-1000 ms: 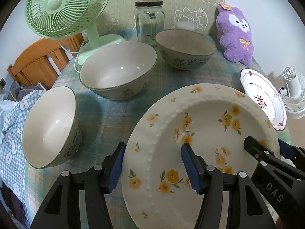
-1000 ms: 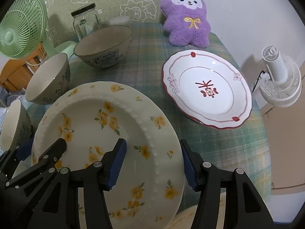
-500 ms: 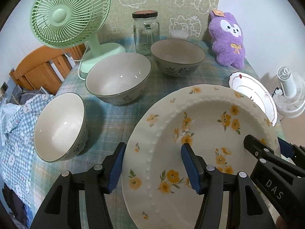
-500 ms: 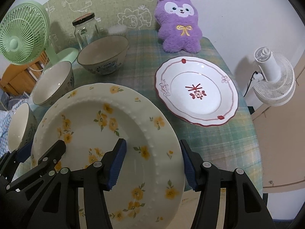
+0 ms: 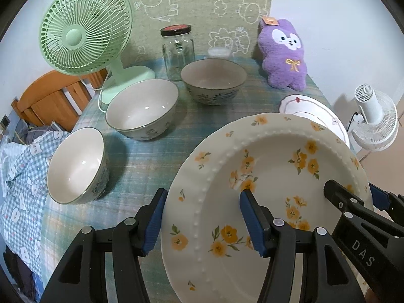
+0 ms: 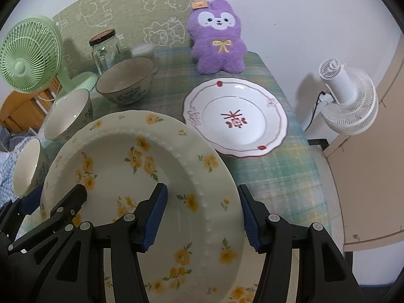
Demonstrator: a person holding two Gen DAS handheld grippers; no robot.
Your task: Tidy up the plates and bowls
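A cream plate with yellow flowers (image 5: 277, 156) (image 6: 121, 146) hangs tilted above the checked tablecloth, carried by both grippers. My left gripper (image 5: 202, 202) (image 6: 54, 197) is shut on its left rim, one finger over and one under. My right gripper (image 6: 202, 194) (image 5: 353, 192) is shut on the right rim in the same way. A white plate with red trim (image 6: 237, 116) (image 5: 310, 108) lies flat on the table's right side. Three bowls stand on the left: a near one (image 5: 70, 169), a middle one (image 5: 141, 106) and a far one (image 5: 213, 78).
At the back stand a green fan (image 5: 83, 32), a glass jar (image 5: 178, 50) and a purple plush toy (image 5: 285, 55). A white fan (image 6: 346, 98) stands off the table's right edge. A wooden frame (image 5: 50, 98) and checked bedding (image 5: 17, 166) lie to the left.
Both grippers have risen and drawn back with the flowered plate between them. The bowls, the red-trimmed plate and the back items now look smaller and farther off.
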